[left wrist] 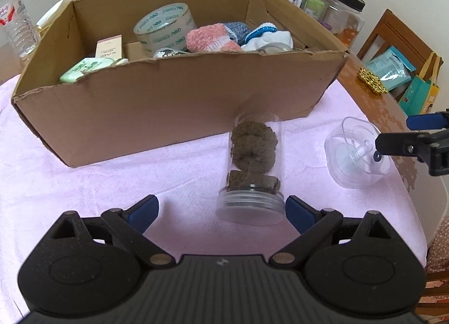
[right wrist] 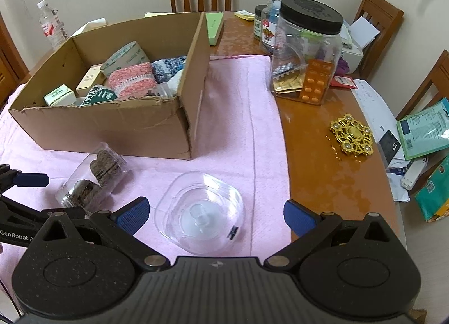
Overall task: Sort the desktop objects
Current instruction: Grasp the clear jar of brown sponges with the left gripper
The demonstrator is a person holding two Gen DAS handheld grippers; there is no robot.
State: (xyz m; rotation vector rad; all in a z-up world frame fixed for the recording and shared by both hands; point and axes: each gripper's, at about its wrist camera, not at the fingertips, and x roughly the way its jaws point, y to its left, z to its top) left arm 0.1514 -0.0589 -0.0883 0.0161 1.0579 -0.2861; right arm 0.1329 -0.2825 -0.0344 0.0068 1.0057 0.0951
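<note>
Both claws stood spread with nothing gripped; left gripper (left wrist: 221, 211) hovered over a clear jar (left wrist: 252, 167) of brown knitted rounds lying on its side on the pink cloth (left wrist: 84, 183), just before the cardboard box (left wrist: 174, 105); right gripper (right wrist: 216, 216) hung above a clear lid (right wrist: 200, 211) resting on the same cloth, beside the jar.

We saw even, soft indoor light, faint shadows only. Glare sat on the wet-looking wooden table (right wrist: 322, 172) (right wrist view). Both fisheyes bent edges hard, corners went black; centres stayed sharp, rims soft.
</note>
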